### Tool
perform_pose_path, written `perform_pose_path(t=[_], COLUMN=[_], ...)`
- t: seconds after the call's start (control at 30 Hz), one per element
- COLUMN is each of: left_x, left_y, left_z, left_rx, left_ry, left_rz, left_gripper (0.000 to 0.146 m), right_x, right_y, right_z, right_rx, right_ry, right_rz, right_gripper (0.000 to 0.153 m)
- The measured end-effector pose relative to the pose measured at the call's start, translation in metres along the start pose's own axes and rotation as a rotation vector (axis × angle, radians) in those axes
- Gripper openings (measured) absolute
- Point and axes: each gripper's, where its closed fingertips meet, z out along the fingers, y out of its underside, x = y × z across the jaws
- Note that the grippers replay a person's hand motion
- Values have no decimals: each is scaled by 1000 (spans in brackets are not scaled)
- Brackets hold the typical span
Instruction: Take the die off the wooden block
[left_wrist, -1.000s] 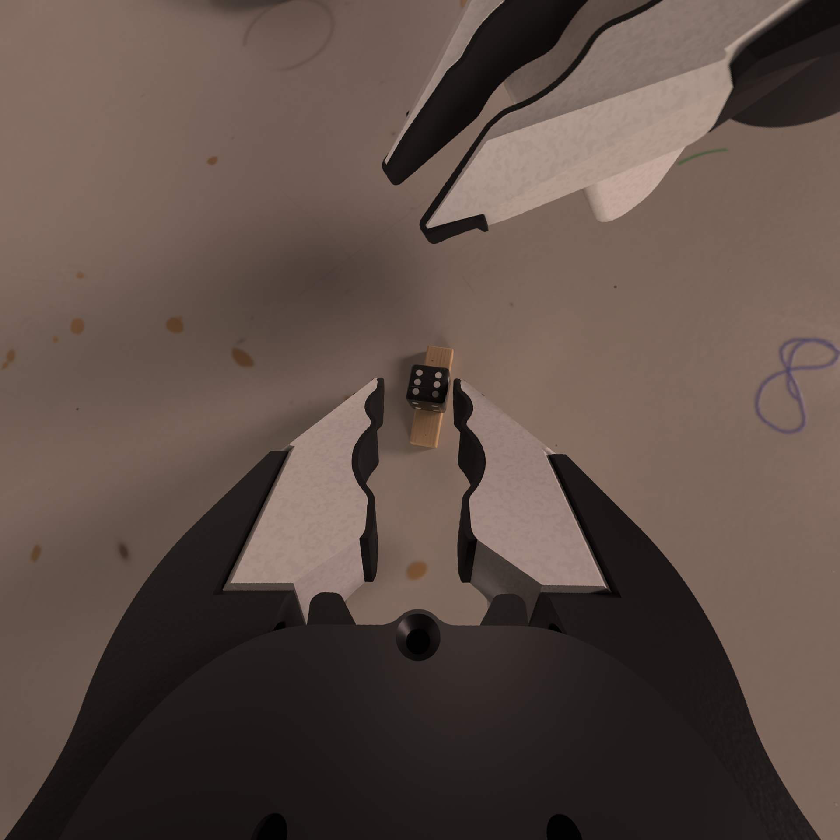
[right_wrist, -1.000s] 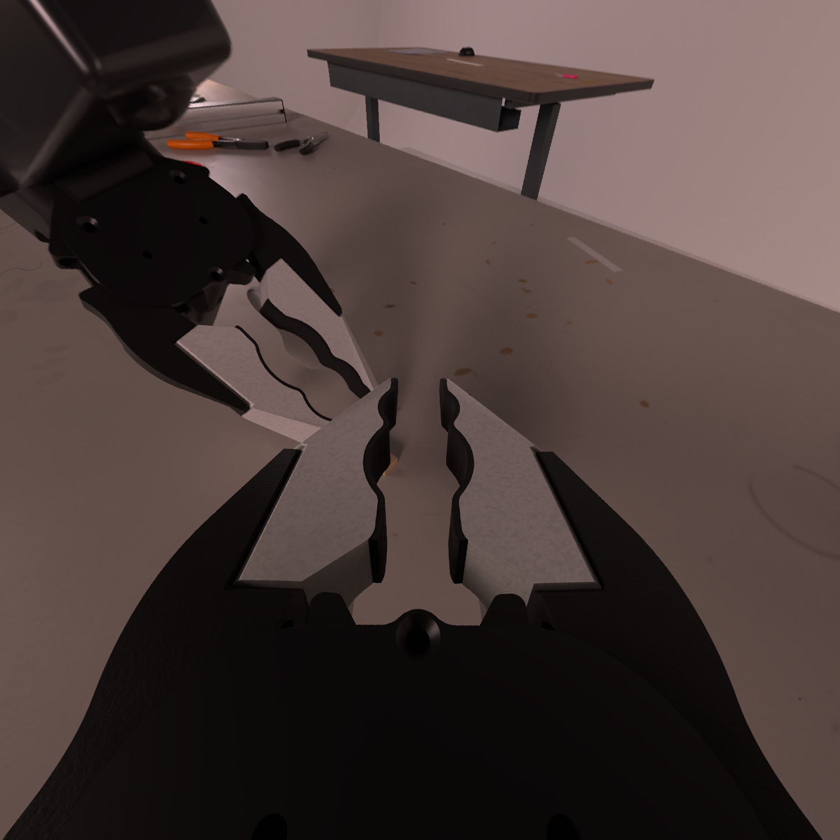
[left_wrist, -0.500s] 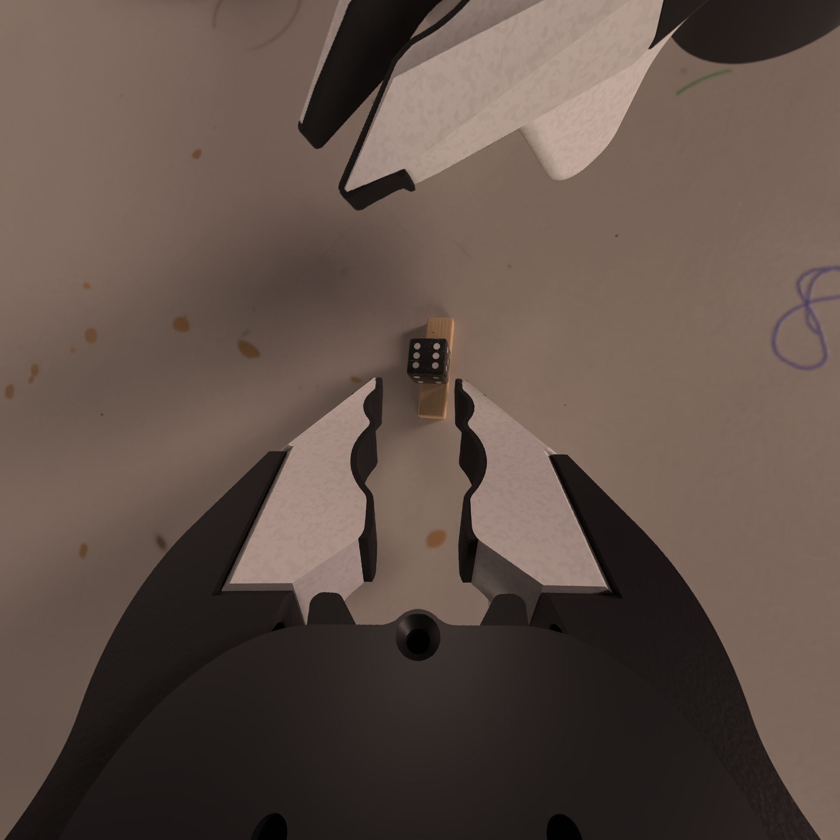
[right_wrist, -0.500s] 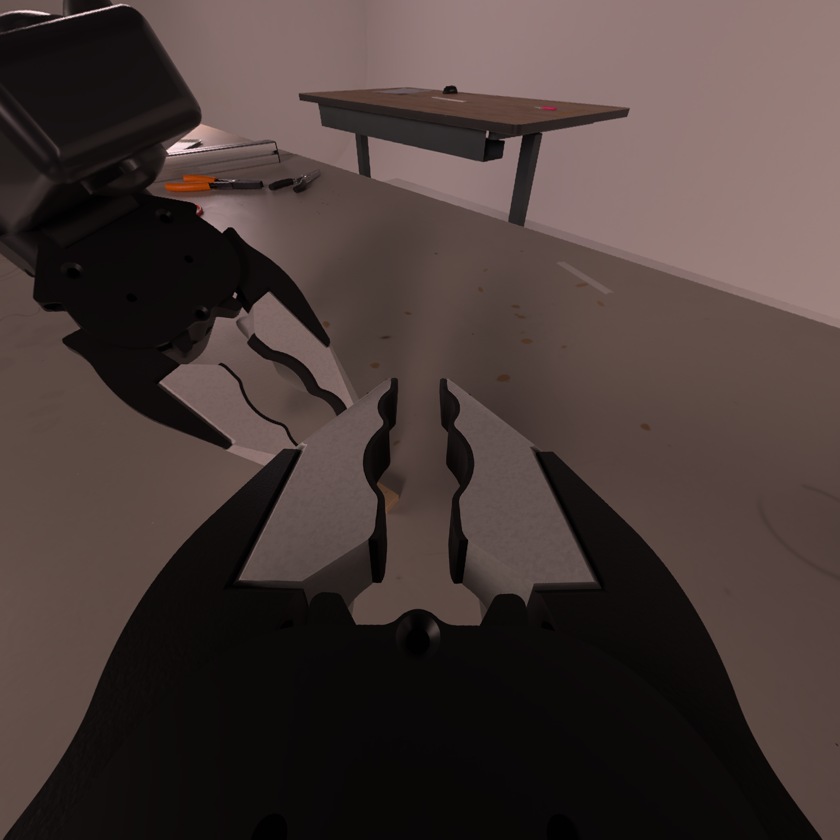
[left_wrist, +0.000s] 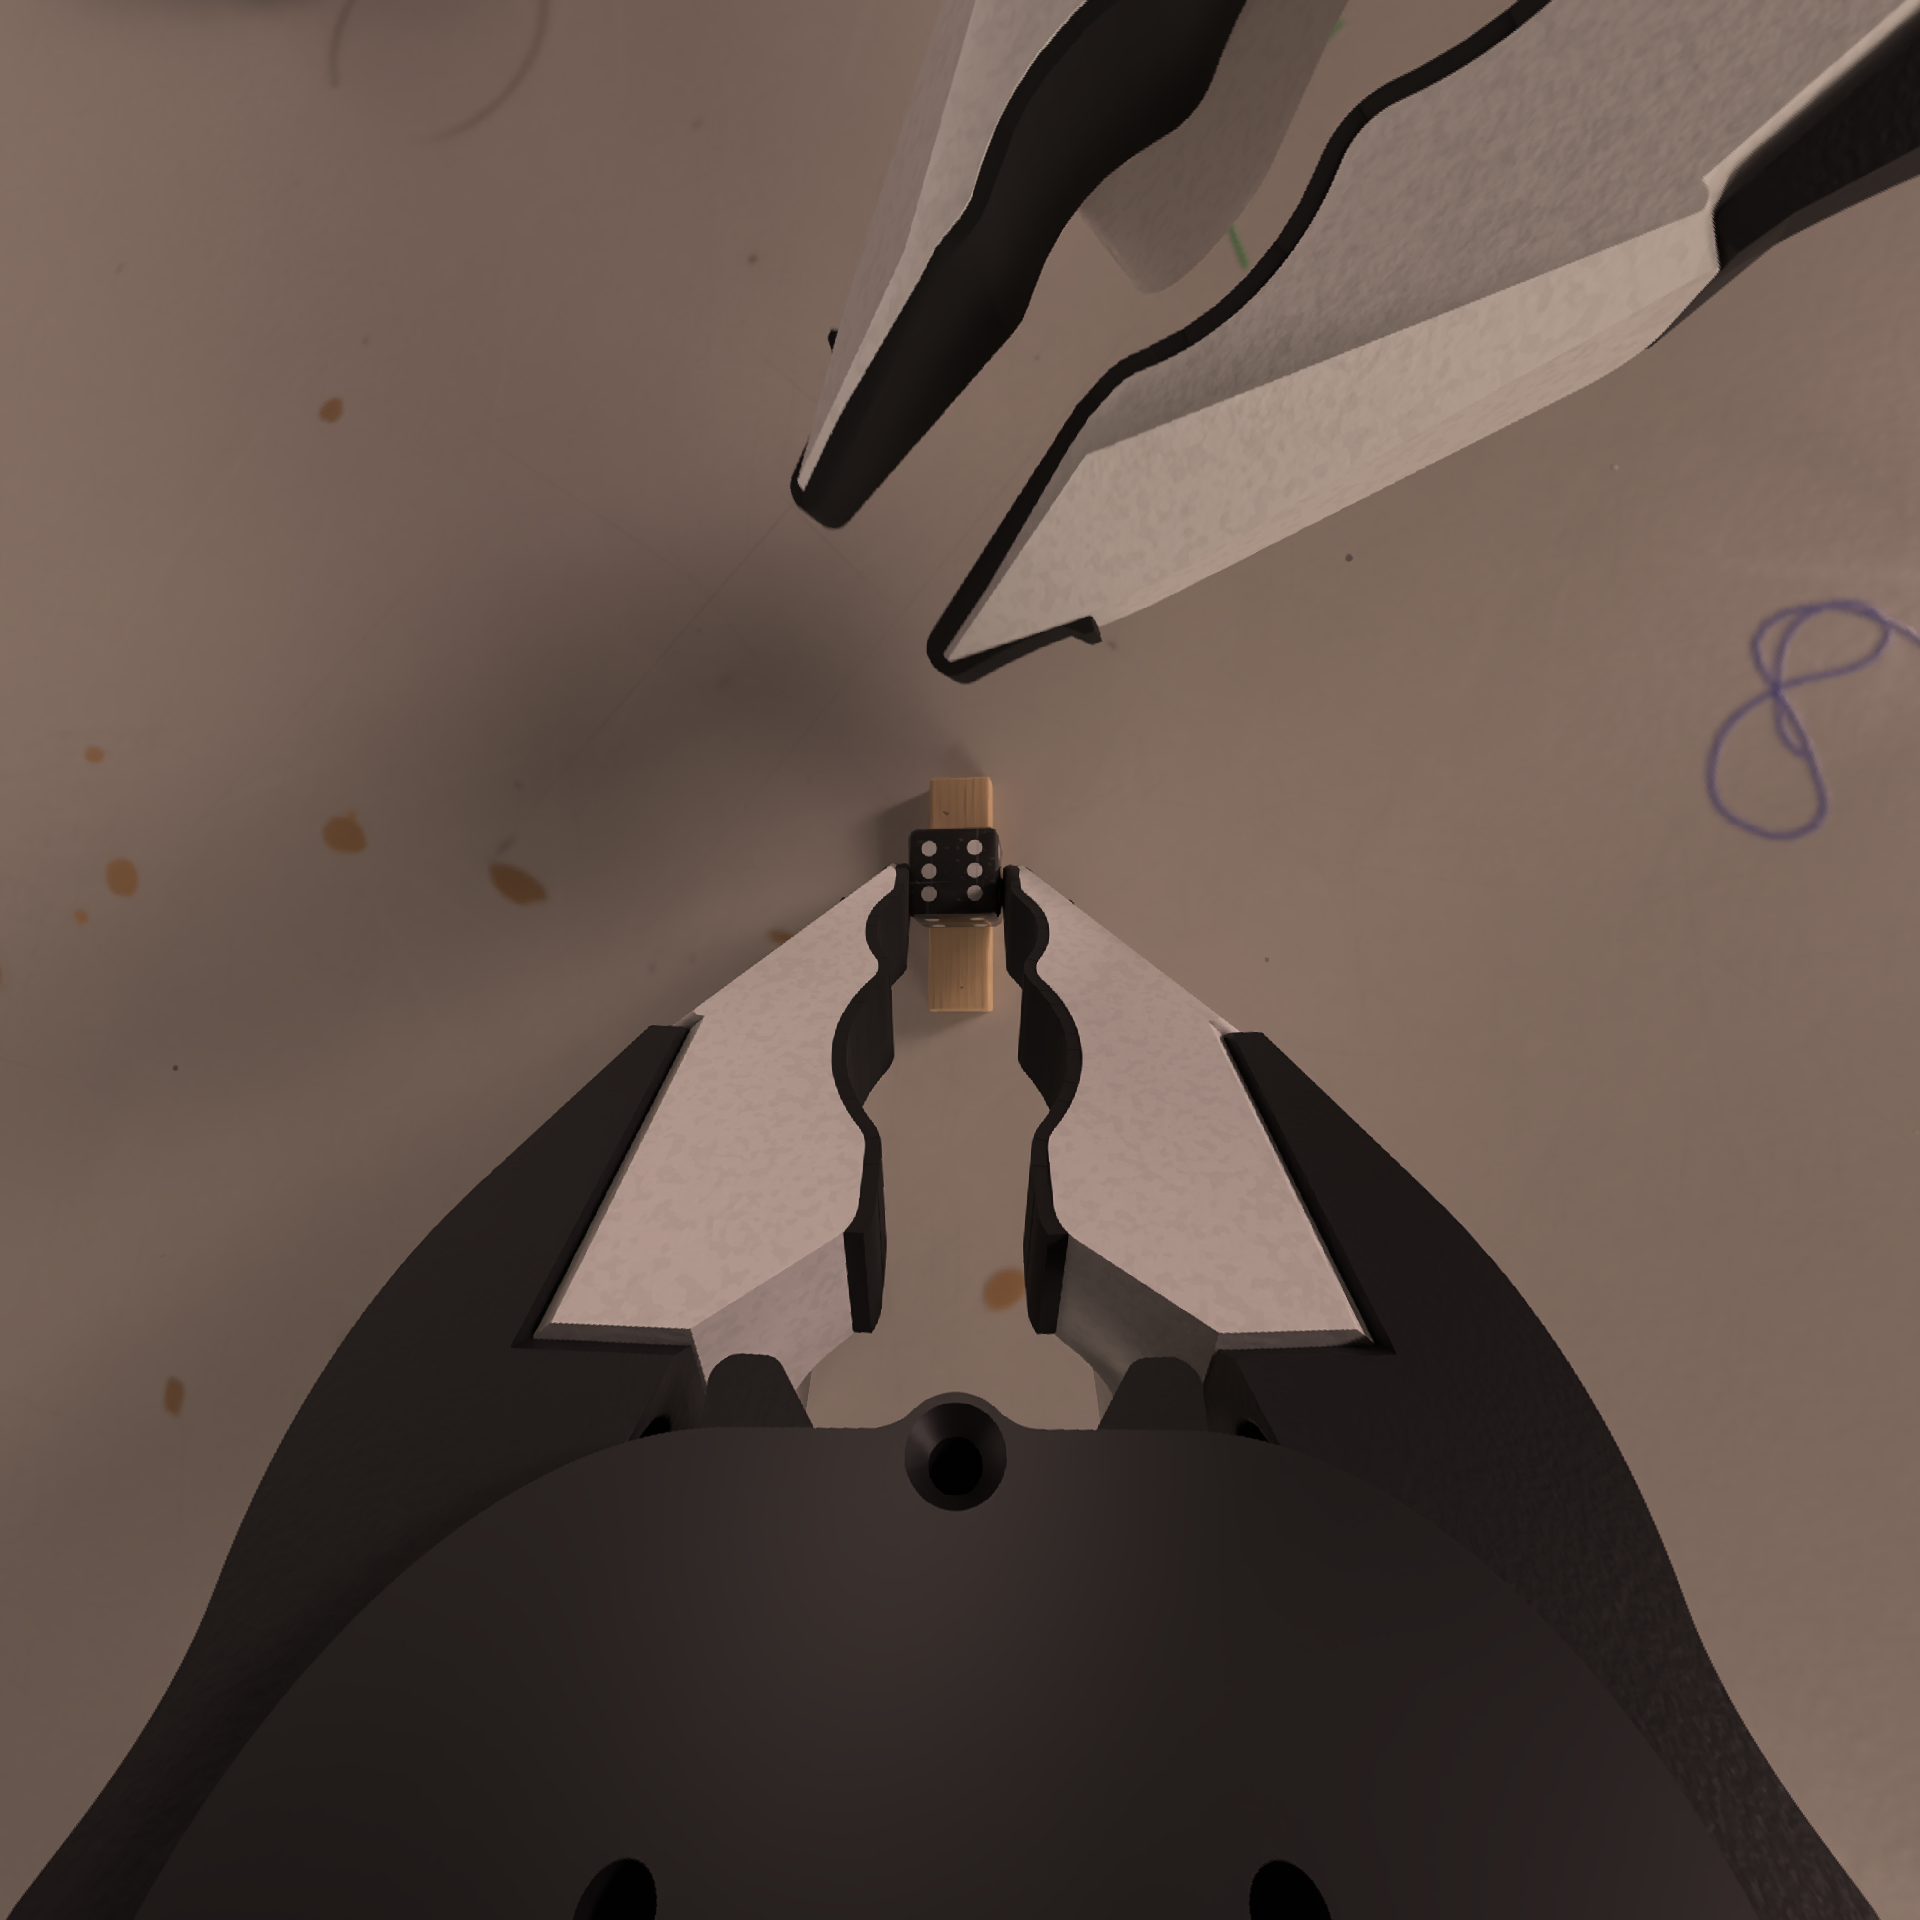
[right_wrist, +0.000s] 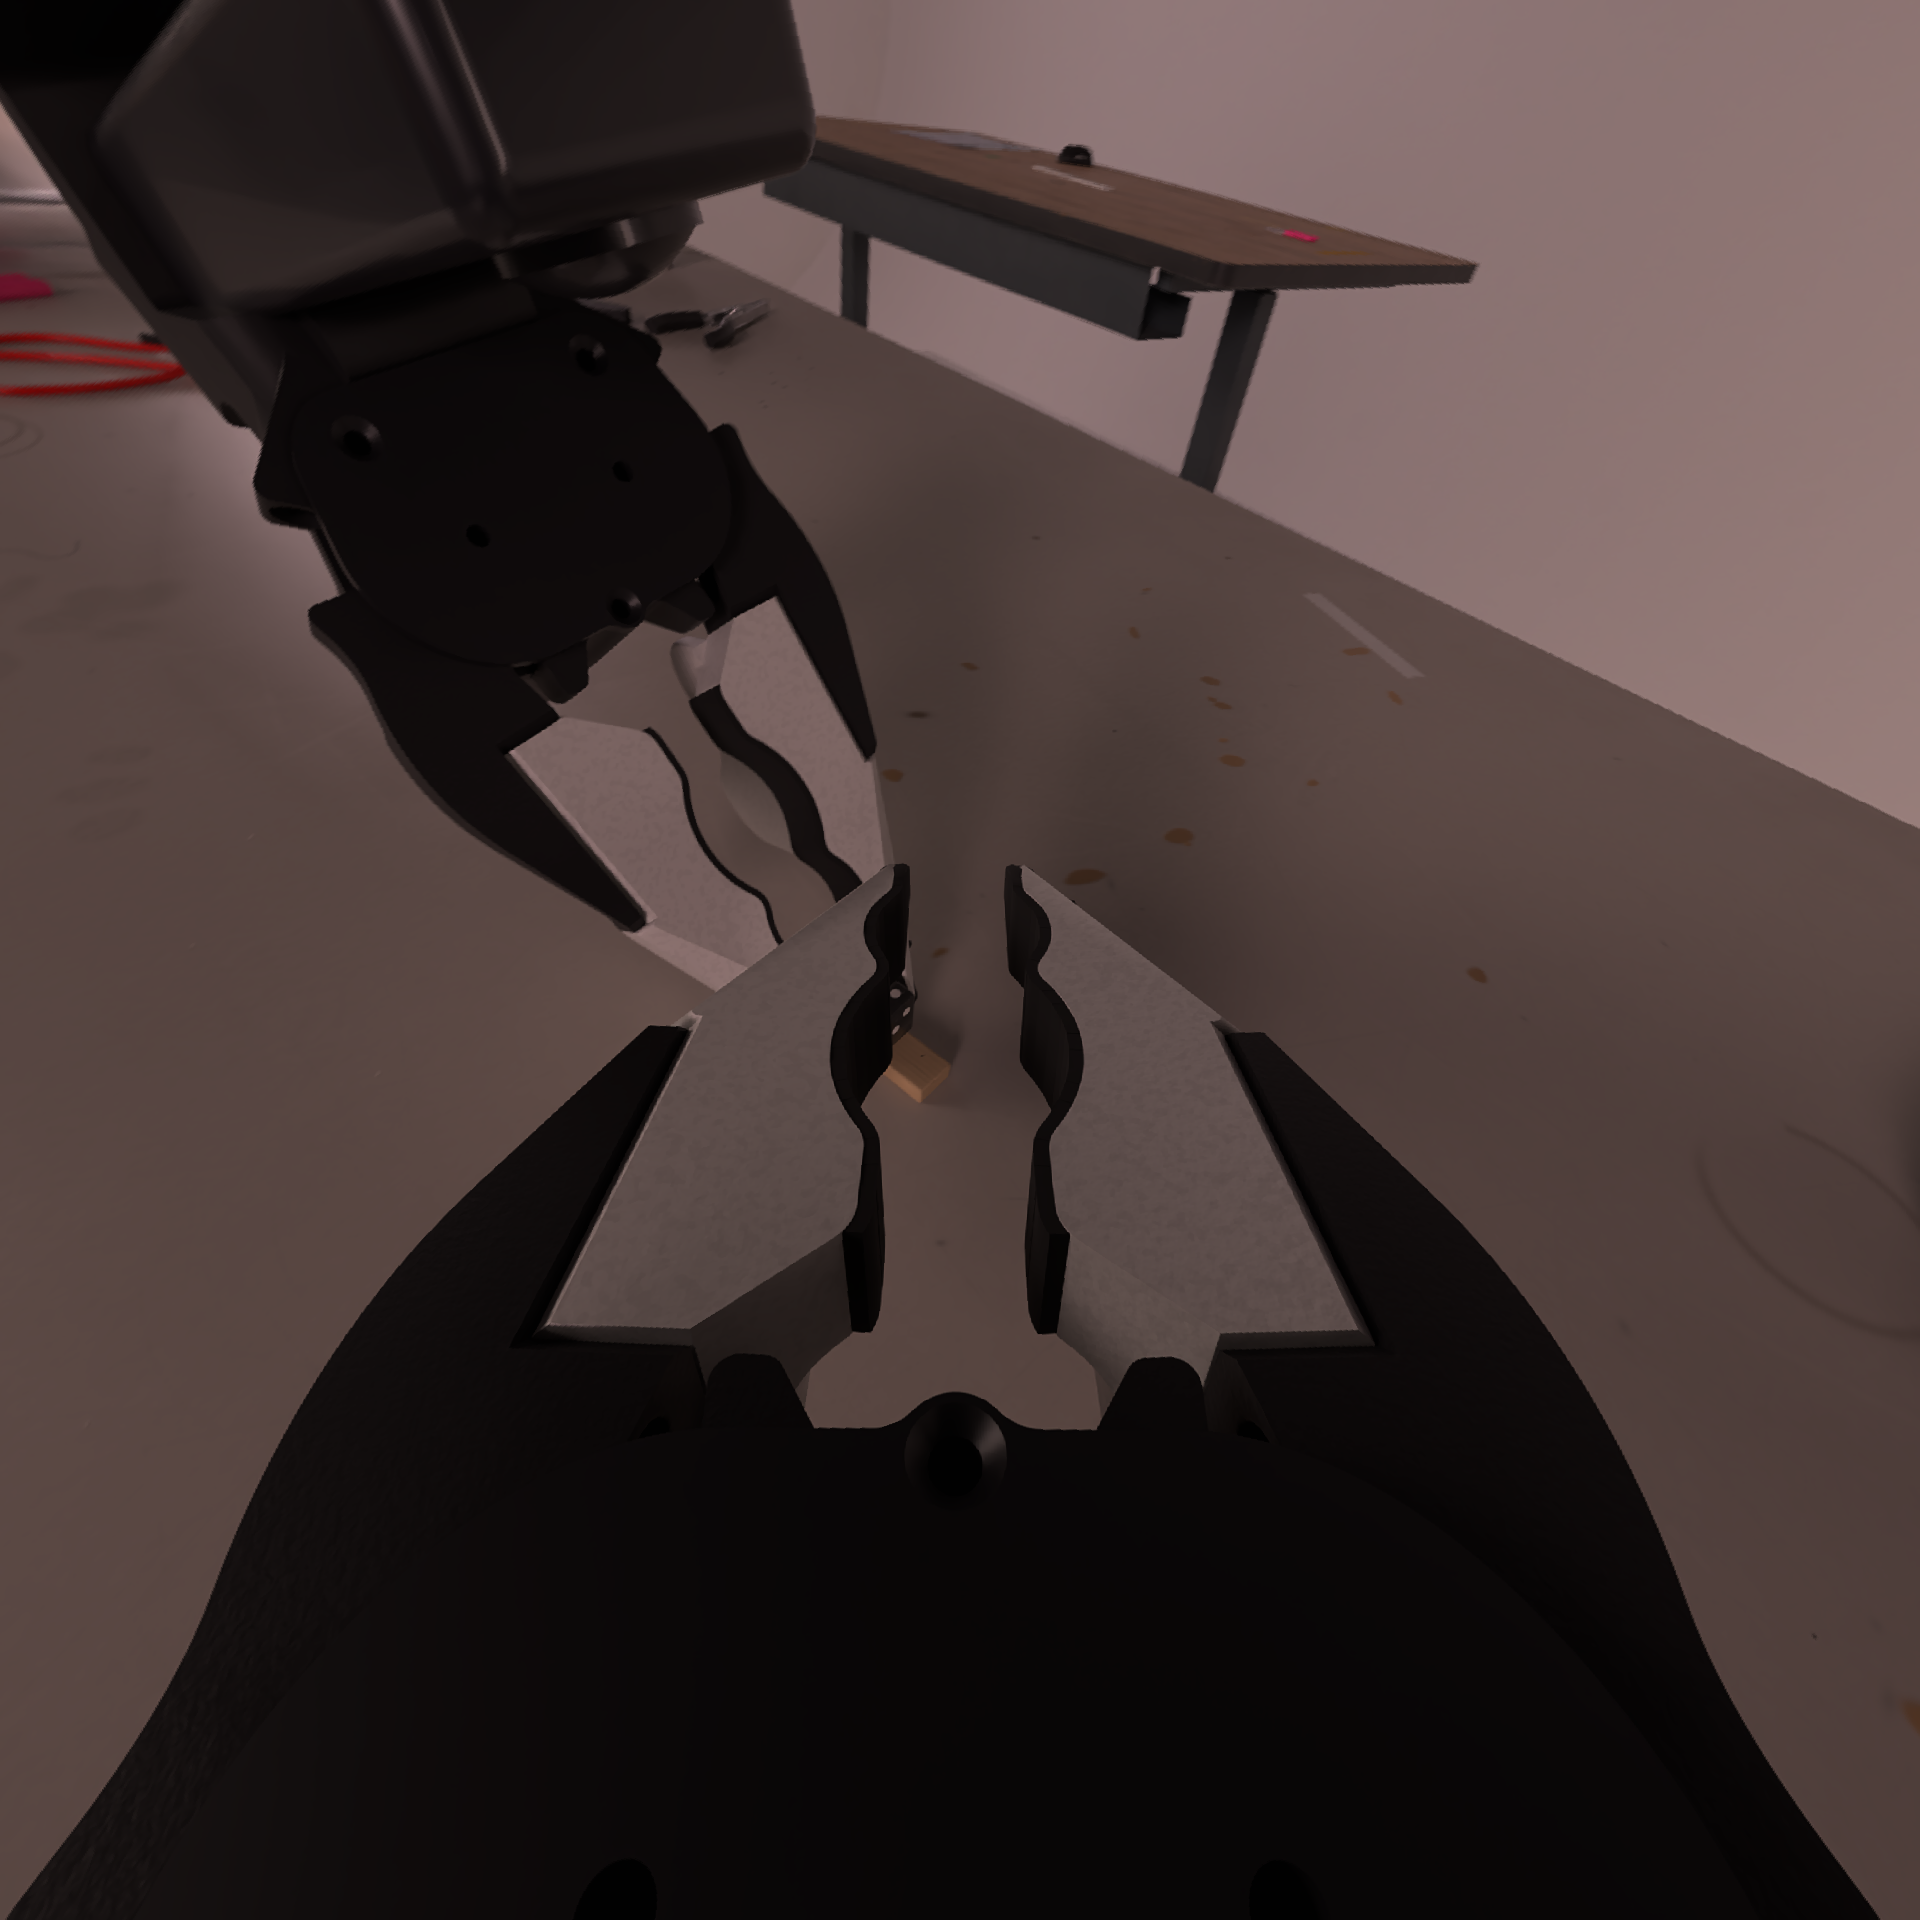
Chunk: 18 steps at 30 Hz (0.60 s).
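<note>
A black die with white pips (left_wrist: 952, 871) sits on a small light wooden block (left_wrist: 961, 971) lying on the grey-brown table. My left gripper (left_wrist: 953, 883) points down over it, and its fingertips press the die's left and right sides, so it is shut on the die. My right gripper (right_wrist: 956, 883) is open and empty, low over the table just short of the block (right_wrist: 920, 1081). It shows in the left wrist view (left_wrist: 888, 587) beyond the block. In the right wrist view the die (right_wrist: 902, 1013) is partly hidden behind my left finger.
Orange-brown stains (left_wrist: 516, 883) dot the table (left_wrist: 312, 1143), and a purple scribble (left_wrist: 1787, 717) lies to the right. A dark desk (right_wrist: 1143, 239) stands by the far wall. Small tools (right_wrist: 727, 317) and a red cable (right_wrist: 83, 364) lie far back on the left.
My left gripper has moved forward and down onto the die and narrowed its fingers around it. My right gripper has come closer to the block and stays open.
</note>
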Motion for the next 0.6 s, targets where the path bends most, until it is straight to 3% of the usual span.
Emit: perform_pose_path(t=[0.23, 0.6], left_x=[10, 23], left_y=[6, 7], left_z=[-9, -10], left_rx=[5, 82], left_ry=[-29, 93], left_rz=[54, -41], left_gripper=[17, 17], right_x=[-18, -30], right_y=[10, 22], right_z=[-1, -5], right_rx=[-87, -163], right_ry=[-115, -220], right_rz=[-62, -55], right_gripper=[18, 18])
